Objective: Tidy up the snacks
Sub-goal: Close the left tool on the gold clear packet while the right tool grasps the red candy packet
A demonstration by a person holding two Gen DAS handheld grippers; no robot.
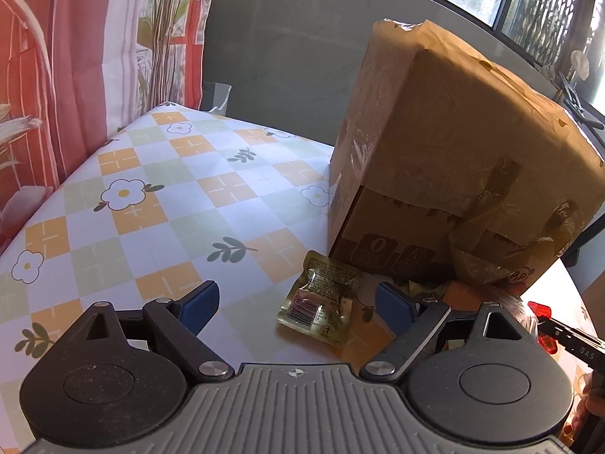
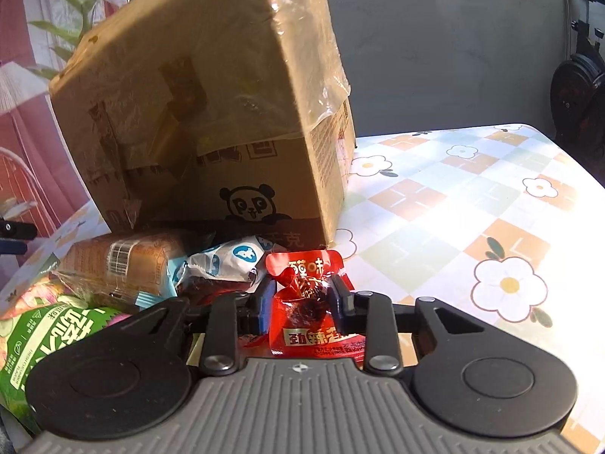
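Several snacks lie unsorted beside the cardboard box (image 2: 211,121); right gripper (image 2: 302,295) pinches a red snack packet (image 2: 314,325), left gripper (image 1: 295,302) gapes empty over a gold sachet (image 1: 321,299).

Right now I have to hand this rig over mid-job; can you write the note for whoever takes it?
Right gripper: shut on a red snack packet, just in front of the cardboard box.
Left gripper: open, holding nothing; a yellow-green snack packet lies flat on the table between its fingers, by the box's corner.
Other snacks are piled at the box's base: a white-and-blue packet, a brown barcoded pack and a green bag.
Done: red packet picked.
Left: place it, then sort the yellow-green packet and the pile. Where the snacks go is not visible.
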